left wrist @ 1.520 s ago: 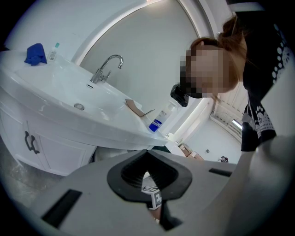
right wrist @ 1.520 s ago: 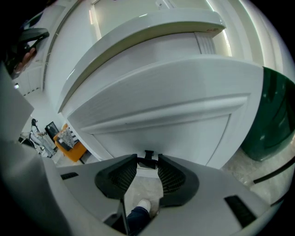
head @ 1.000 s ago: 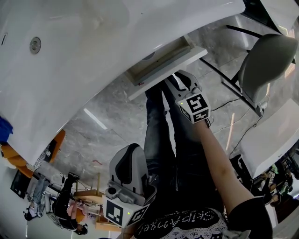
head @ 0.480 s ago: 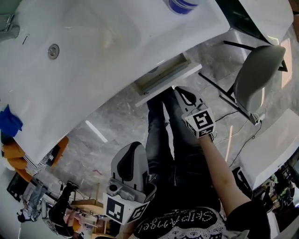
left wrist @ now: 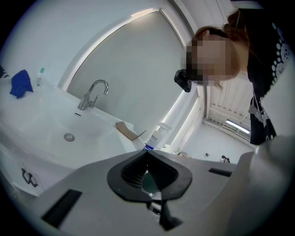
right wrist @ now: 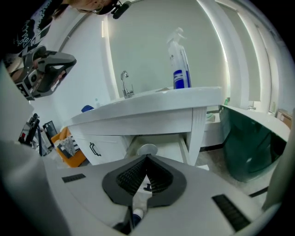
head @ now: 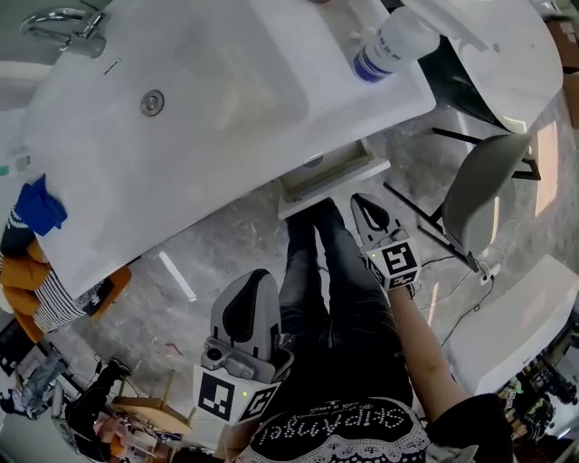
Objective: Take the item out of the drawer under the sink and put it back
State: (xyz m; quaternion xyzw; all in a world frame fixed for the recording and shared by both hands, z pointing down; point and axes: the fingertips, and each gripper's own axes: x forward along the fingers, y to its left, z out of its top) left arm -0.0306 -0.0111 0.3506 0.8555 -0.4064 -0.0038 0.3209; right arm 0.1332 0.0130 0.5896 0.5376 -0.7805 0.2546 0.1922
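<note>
Below the head camera, the white sink point(head: 226, 108) runs across the top, with its faucet point(head: 63, 23) at upper left, a blue cloth point(head: 38, 206) on the left rim and a spray bottle point(head: 389, 45) at the right end. The drawer point(head: 330, 172) under the sink stands pulled out. The right gripper point(head: 362, 201) hangs just in front of the drawer, above the person's dark trousers. The left gripper point(head: 258, 276) is lower and to the left, well apart from the drawer.

Looking along the left gripper point(left wrist: 147, 154), its pads meet at the tips with nothing between them. Beyond them lie the sink basin point(left wrist: 46, 133), the faucet point(left wrist: 94, 92), the blue cloth point(left wrist: 20, 84) and the spray bottle point(left wrist: 154, 138), with a brown piece of card point(left wrist: 128, 131) beside the bottle.

From the right gripper point(right wrist: 147, 159), the pads are pressed together on a thin white item point(right wrist: 139, 196) with a blue end. It seems to be a small tube, though little of it shows. Ahead is the open drawer point(right wrist: 156, 144) beneath the sink point(right wrist: 152, 103), with the spray bottle point(right wrist: 180, 60) and faucet point(right wrist: 124, 83) on top. A dark green bin point(right wrist: 251, 143) stands at the right.
</note>
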